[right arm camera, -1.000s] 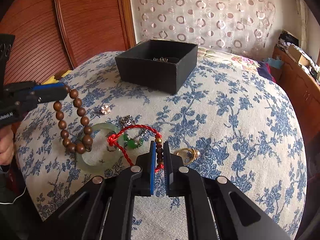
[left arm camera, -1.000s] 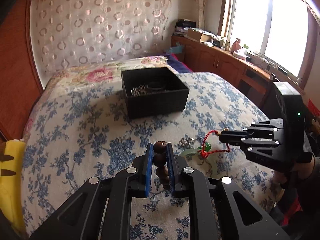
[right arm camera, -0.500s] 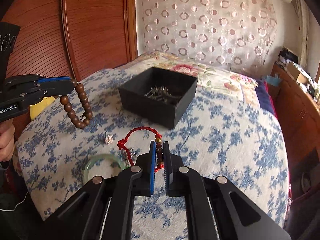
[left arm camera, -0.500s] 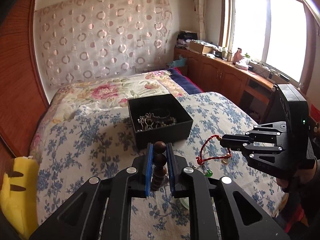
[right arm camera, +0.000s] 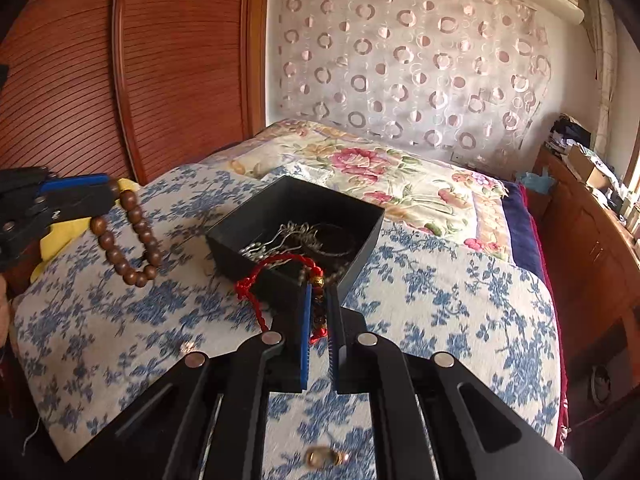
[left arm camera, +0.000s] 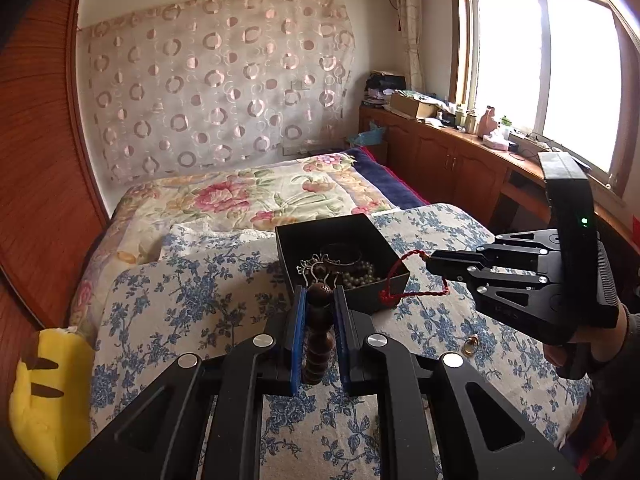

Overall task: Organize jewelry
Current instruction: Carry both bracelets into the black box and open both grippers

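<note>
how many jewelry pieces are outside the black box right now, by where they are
Held in grippers: 2 (wooden bead bracelet in the left gripper, red cord bracelet in the right gripper)
Lying loose on the bedspread: 2 (gold ring, small pale piece)
Total: 4

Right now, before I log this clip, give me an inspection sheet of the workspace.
Surface: bed under a blue-flowered cover.
Job's things: black box already holding silvery jewelry; wooden bead bracelet and red cord bracelet both lifted; gold ring and a small silvery piece lie loose on the cover.
Clutter: yellow plush at the bed's edge.
Grippers: left gripper shut on the wooden bead bracelet; right gripper shut on the red cord bracelet.
Cables: nothing seen on the bed.
Surroundings: patterned curtain, wooden cabinets under a bright window.
</note>
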### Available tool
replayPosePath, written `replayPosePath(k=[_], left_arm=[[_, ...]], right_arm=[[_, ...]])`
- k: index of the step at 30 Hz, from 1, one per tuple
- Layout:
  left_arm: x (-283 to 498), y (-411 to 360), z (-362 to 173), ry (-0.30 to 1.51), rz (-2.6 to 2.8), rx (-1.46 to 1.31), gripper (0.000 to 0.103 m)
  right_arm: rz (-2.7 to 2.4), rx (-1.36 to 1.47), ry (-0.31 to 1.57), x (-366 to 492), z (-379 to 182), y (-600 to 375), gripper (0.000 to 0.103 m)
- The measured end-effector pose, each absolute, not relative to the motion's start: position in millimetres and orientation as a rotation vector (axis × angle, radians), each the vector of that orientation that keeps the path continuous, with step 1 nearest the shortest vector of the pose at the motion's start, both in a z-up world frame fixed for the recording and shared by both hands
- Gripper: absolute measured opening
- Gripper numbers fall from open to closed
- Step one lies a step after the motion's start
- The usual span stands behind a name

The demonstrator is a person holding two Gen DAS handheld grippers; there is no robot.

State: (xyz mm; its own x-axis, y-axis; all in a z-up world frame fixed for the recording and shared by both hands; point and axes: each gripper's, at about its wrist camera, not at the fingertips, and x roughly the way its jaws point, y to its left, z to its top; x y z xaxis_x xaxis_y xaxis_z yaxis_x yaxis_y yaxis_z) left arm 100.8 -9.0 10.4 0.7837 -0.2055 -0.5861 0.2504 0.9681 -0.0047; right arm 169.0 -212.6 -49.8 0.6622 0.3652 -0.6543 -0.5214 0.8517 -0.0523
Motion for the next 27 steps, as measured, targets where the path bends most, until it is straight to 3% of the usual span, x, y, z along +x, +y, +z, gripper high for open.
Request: replayPosePath(k=[27], left_arm=[[163, -8, 37, 0.578, -0.239, 0.047, 0.012]], right_arm=[[0.604, -0.173, 0.700, 241, -63, -198, 0.009]])
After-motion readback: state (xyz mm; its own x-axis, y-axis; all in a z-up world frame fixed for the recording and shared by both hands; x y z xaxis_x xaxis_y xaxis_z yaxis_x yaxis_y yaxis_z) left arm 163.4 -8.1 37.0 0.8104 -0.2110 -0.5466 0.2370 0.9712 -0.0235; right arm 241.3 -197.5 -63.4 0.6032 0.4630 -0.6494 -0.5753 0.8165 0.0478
